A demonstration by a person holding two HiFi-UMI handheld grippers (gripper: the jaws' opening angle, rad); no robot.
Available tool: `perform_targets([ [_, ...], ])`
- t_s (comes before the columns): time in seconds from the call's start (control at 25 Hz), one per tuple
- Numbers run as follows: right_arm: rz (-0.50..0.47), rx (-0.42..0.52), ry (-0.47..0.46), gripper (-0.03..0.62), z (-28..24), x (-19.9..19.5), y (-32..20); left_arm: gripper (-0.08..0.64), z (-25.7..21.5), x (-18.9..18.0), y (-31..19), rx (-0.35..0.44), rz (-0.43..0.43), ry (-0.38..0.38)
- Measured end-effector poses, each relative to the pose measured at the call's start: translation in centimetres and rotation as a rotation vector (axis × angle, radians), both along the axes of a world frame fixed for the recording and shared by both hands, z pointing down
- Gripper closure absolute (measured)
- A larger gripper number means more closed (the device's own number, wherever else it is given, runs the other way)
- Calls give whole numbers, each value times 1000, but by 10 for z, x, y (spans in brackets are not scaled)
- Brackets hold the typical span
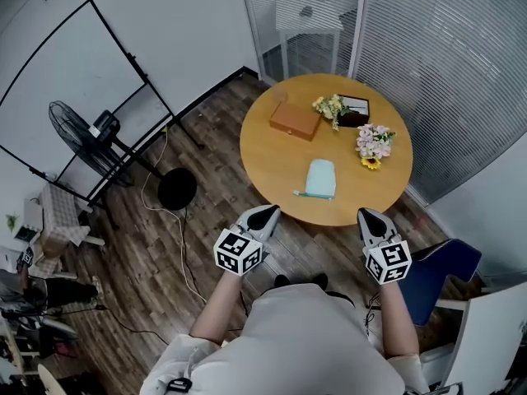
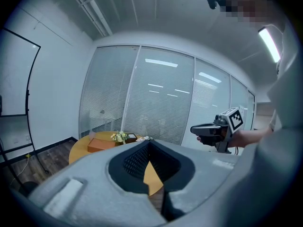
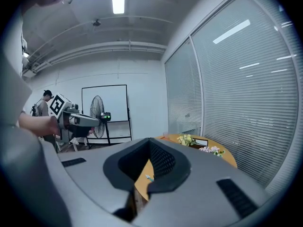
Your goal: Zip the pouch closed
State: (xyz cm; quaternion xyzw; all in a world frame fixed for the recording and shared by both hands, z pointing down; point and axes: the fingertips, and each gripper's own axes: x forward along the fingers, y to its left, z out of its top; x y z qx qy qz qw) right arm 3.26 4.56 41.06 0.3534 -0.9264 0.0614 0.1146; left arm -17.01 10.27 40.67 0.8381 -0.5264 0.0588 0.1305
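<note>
Two grippers short of the table (image 1: 272,159), left gripper (image 1: 265,215) jaws together, empty, right gripper (image 1: 369,217) jaws together, empty, pouch (image 1: 321,178) flat on tabletop near front edge, clear of both, box (image 1: 295,119) and flowers (image 1: 375,142) behind.

You have one round wooden worktop (image 1: 272,167). On it: one pale blue fabric pouch (image 1: 321,177), one flat orange-brown box (image 1: 295,119), one small dark tray (image 1: 356,113), and two flower bunches, the yellow-white flower bunch (image 1: 330,106) and the pink flower bunch (image 1: 375,141). There is one black pedestal fan (image 1: 76,132). You hold two grey tongs: left tongs (image 1: 262,218), right tongs (image 1: 370,220).
</note>
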Motion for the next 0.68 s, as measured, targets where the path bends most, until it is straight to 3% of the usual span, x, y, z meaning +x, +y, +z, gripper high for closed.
perform_targets([
  [0.68,45,-12,4,589,0,6,8,541,8,2,8,-3,12,-18],
])
